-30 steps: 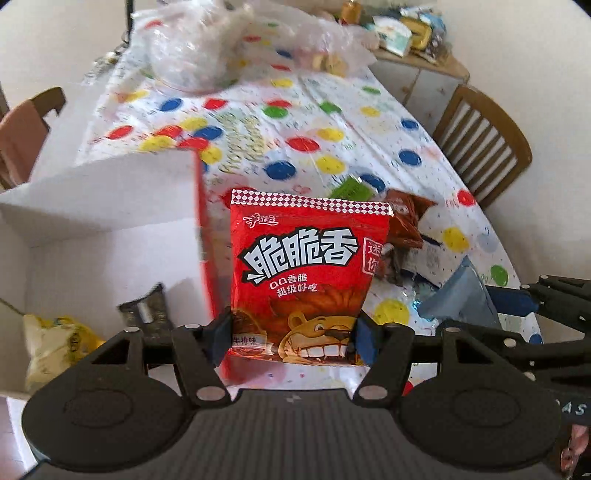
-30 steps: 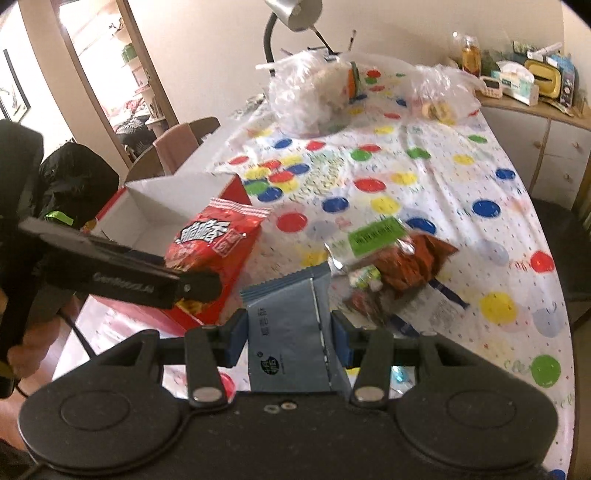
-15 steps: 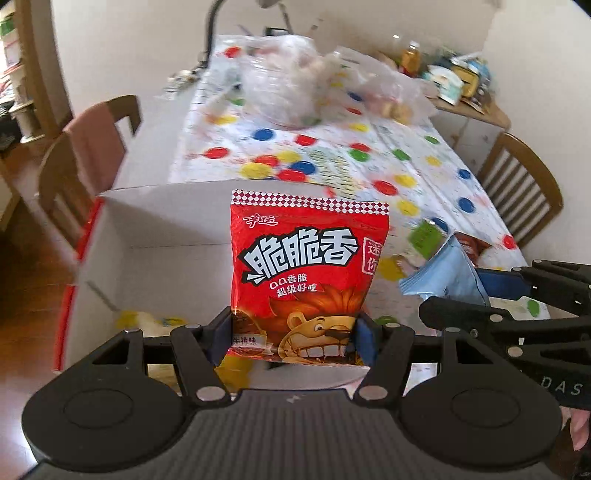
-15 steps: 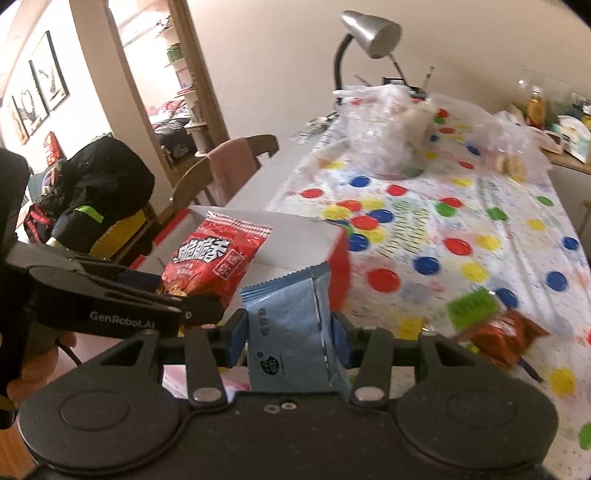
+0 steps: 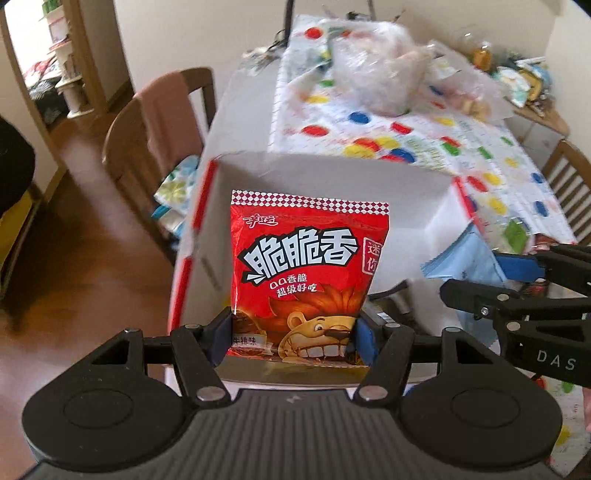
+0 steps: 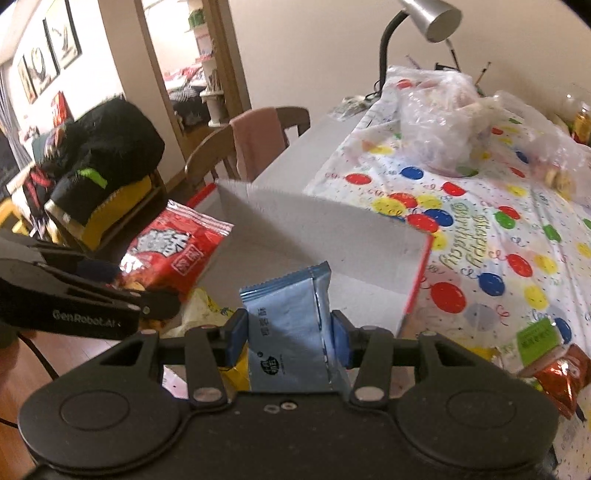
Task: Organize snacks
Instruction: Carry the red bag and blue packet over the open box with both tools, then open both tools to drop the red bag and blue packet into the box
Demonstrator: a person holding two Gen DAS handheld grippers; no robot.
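My left gripper [image 5: 293, 334] is shut on a red snack bag with a lion [image 5: 306, 277], held upright over the open white box with red edges [image 5: 332, 173]. In the right wrist view that same red bag [image 6: 173, 251] hangs over the box's left side. My right gripper [image 6: 288, 338] is shut on a blue snack packet [image 6: 290, 332], above the box's [image 6: 325, 225] near right part. The blue packet [image 5: 465, 258] and right gripper [image 5: 517, 280] also show at the right of the left wrist view. A yellow packet [image 6: 201, 310] lies inside the box.
The table carries a balloon-print cloth [image 6: 498, 240]. Green and red-orange snack packets [image 6: 550, 354] lie right of the box. Clear plastic bags [image 6: 439, 114] and a desk lamp [image 6: 428, 18] stand at the far end. Wooden chairs [image 5: 159, 122] stand on the left, one with a pink cloth.
Both grippers have swung left over the box with their packets still held. The box now fills the middle of both views, and the loose snacks have slid to the right edge.
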